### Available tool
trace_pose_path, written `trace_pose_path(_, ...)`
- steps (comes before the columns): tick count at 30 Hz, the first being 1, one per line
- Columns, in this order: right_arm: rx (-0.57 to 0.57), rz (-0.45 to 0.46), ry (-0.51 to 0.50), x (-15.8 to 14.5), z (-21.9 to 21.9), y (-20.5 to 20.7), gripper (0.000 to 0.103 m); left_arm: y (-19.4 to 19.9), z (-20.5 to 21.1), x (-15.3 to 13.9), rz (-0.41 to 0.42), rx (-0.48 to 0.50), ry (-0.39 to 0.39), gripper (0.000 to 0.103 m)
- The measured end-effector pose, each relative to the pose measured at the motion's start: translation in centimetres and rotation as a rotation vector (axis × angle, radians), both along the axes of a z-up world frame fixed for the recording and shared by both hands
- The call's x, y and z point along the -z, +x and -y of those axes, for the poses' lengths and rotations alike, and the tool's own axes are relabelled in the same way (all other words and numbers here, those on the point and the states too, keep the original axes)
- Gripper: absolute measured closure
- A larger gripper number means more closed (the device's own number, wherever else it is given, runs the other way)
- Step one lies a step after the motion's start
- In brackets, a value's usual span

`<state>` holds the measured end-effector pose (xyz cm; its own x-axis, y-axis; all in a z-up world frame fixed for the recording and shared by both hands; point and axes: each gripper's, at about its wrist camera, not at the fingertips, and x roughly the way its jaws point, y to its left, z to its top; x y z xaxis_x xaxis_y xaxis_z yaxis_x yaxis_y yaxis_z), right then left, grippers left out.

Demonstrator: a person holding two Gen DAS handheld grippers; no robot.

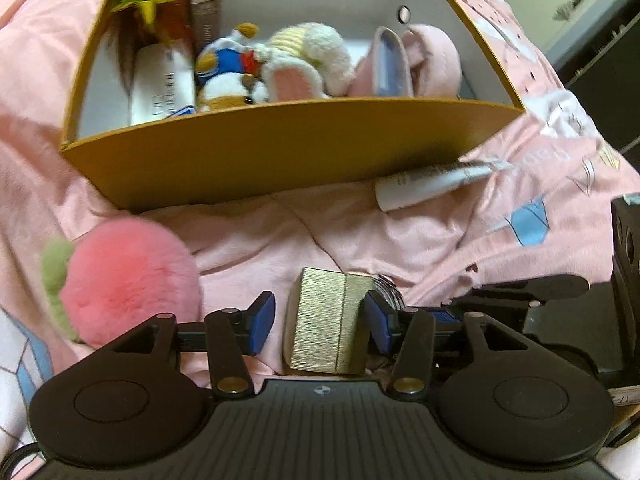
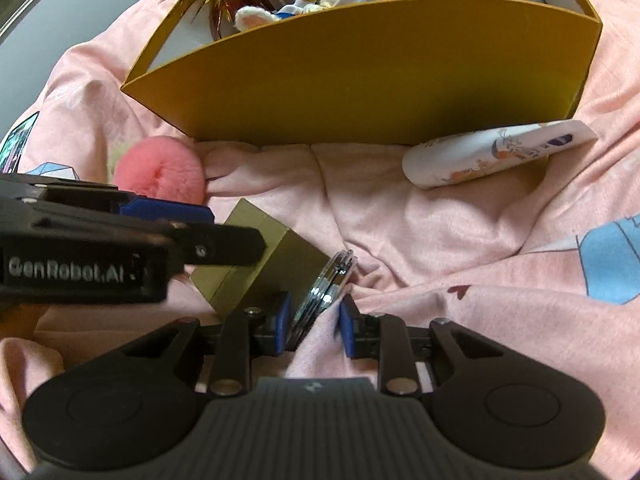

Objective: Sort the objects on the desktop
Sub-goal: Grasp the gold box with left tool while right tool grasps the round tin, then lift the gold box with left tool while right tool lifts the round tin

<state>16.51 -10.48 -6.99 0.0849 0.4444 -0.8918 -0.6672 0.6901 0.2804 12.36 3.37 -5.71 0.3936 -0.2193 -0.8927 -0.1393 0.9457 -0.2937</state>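
Note:
A small gold box (image 1: 326,322) lies on the pink cloth between the fingers of my left gripper (image 1: 320,322). The jaws are open: the right pad touches the box, the left pad stands apart from it. The box also shows in the right wrist view (image 2: 264,264). A round silver compact (image 2: 326,290) stands on edge between the pads of my right gripper (image 2: 314,322), which is open around it with a gap on the right side. The compact's rim shows behind the gold box in the left wrist view (image 1: 386,294).
A mustard-yellow box (image 1: 256,152) behind holds plush toys (image 1: 304,64), a feather tuft (image 1: 144,4), tubes and a pink pouch (image 1: 432,60). A pink pompom (image 1: 128,280) lies at left. A white tube (image 2: 496,152) lies against the box's right front. Pink cloth (image 2: 460,240) covers everything.

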Motion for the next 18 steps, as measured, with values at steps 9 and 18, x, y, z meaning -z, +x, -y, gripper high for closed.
trace_pose_path(9,-0.019,0.039,-0.019,-0.3,-0.1,-0.4,0.072,0.3,0.2,1.1,-0.042,0.024,-0.011,0.049)
trace_pose_path(18,-0.04,0.114,-0.021,-2.0,-0.5,-0.2,0.071,-0.5,-1.3,0.4,-0.008,-0.048,-0.014,0.052)
